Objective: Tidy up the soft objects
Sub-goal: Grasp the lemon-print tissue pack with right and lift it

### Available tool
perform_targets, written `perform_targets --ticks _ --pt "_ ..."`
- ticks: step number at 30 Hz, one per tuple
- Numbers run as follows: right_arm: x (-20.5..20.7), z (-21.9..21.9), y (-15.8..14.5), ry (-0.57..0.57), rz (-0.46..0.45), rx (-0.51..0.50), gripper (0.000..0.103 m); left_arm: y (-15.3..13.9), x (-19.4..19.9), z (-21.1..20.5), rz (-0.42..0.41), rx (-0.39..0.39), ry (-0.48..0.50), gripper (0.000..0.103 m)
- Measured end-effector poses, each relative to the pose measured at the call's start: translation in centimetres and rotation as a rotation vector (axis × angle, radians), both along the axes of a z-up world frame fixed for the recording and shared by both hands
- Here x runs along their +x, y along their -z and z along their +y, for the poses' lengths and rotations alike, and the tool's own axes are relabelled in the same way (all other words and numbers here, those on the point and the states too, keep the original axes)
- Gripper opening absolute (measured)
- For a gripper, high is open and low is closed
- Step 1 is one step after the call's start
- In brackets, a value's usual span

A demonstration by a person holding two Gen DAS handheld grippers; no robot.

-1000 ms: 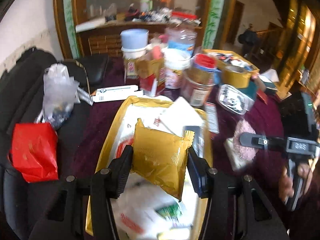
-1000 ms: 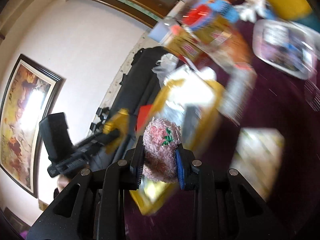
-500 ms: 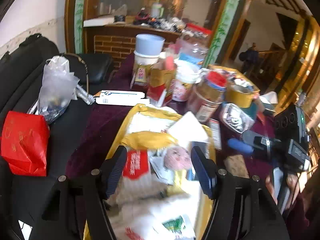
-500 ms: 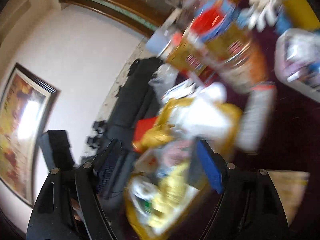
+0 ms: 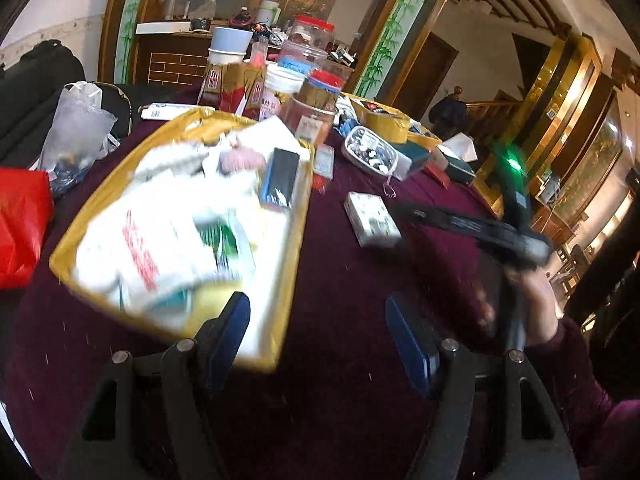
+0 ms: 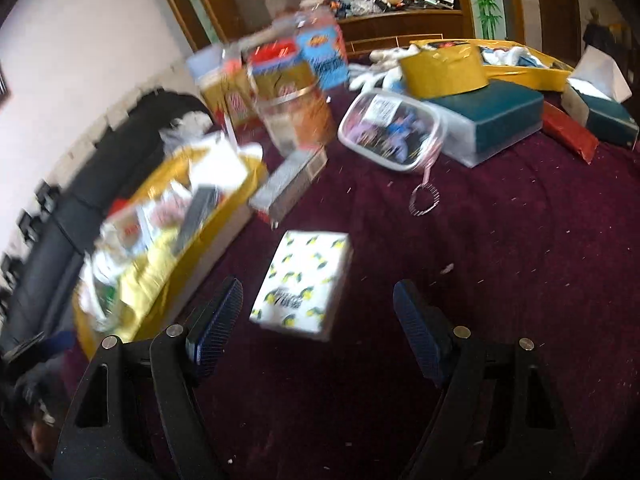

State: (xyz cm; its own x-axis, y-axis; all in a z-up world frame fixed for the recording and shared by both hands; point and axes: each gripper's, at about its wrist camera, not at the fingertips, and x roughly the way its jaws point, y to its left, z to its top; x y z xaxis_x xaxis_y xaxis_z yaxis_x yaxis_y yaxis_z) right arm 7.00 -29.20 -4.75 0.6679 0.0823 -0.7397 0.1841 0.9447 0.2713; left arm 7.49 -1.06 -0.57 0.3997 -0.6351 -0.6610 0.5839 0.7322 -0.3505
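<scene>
A yellow tray on the maroon tablecloth holds several soft packets, a gold pouch and a pink fluffy toy. It also shows in the right wrist view, blurred. A white tissue pack with lemon print lies on the cloth just ahead of my right gripper, which is open and empty. The same pack shows in the left wrist view. My left gripper is open and empty, over the cloth beside the tray's near right corner. The right gripper body shows at the right there.
Jars and cartons crowd the back of the table. A clear lidded box, a teal box with a yellow tape roll and a red packet lie at the back right. A red bag sits on a black chair at left.
Both grippers opened: the left let go of the gold pouch and the right let go of the pink toy, which now lie in the tray. Both grippers have swung right, away from the tray.
</scene>
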Motion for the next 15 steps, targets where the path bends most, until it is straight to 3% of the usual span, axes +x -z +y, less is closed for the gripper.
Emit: perform_targets --ticks 5,8,11,15 --pt "2.7 3.2 1.2 0.04 0.062 -0.187 0.079 0.8 -2.7 1.1 0.006 -0.022 -0.021 0.071" --pt "5.1 3.8 3.2 0.06 0.176 -0.217 0.079 0.9 -3.1 1.6 0.024 -0.023 -0.033 0.071" --pt "5.2 3.3 3.7 0.074 0.147 -0.218 0.081 0.7 -3.3 2.0 0.029 -0.026 -0.046 0.071" --pt "4.7 2.1 3.5 0.045 0.149 -0.204 0.063 0.5 -3.6 2.1 0.023 -0.027 -0.04 0.071"
